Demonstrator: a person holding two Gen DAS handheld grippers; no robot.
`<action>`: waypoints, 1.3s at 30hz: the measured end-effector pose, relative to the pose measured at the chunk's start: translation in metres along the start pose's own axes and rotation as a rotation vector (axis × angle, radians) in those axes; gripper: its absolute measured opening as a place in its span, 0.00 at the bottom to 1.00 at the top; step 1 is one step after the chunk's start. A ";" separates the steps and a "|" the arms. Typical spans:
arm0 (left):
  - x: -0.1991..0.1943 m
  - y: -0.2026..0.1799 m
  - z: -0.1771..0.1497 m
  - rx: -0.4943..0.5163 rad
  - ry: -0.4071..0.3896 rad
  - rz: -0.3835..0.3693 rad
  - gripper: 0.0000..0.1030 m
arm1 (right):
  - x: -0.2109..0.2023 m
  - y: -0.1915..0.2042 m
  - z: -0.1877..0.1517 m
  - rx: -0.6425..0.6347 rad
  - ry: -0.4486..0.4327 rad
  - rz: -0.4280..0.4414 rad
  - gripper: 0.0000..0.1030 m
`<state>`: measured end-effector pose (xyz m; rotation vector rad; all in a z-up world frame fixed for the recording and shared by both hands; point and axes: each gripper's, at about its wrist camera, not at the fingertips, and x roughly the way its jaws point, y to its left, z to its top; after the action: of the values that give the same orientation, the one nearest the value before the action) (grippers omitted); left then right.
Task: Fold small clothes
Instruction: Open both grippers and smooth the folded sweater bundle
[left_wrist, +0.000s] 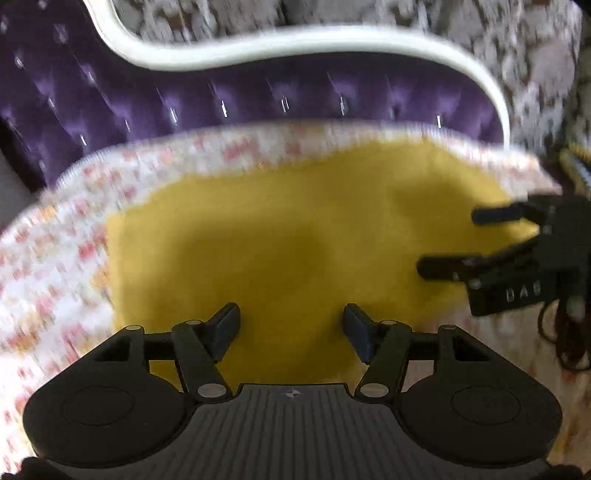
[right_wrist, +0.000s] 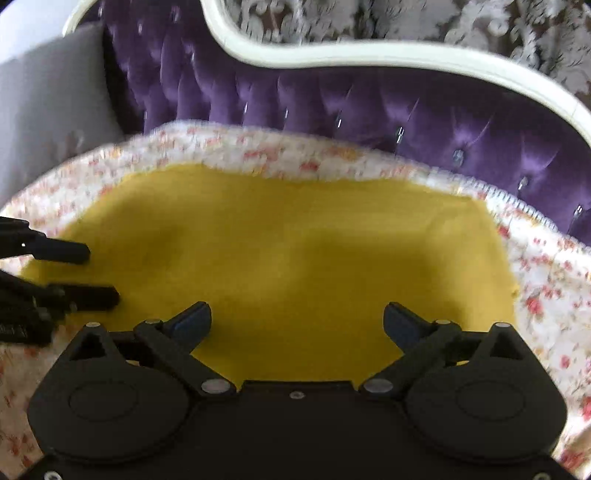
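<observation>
- The yellow garment (left_wrist: 295, 236) lay flat on the floral bedspread (left_wrist: 55, 258), at 12 o'clock from both cameras.
- The left hand-held gripper (left_wrist: 291, 326) stood open above the garment's near edge, nothing between its fingers.
- The right hand-held gripper (right_wrist: 297, 321) stood wide open, likewise empty; in the left wrist view it sat at 3 o'clock.
- A purple tufted headboard (right_wrist: 369, 107) with a cream frame (right_wrist: 332, 51) rose at 12 o'clock.
- Both views were blurred.
</observation>
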<state>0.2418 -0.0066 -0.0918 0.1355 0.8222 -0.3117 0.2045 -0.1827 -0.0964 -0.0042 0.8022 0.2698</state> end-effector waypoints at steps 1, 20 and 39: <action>-0.004 0.002 -0.009 0.003 -0.022 0.003 0.64 | -0.001 0.003 -0.007 -0.015 0.022 -0.003 0.99; -0.012 0.003 -0.038 -0.018 -0.090 -0.007 0.83 | -0.050 -0.127 -0.022 0.402 -0.172 0.098 0.99; -0.010 0.003 -0.038 -0.014 -0.084 -0.015 0.85 | 0.033 -0.180 -0.011 0.581 -0.181 0.316 1.00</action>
<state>0.2105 0.0078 -0.1101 0.1025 0.7424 -0.3241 0.2620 -0.3502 -0.1453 0.6885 0.6754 0.3220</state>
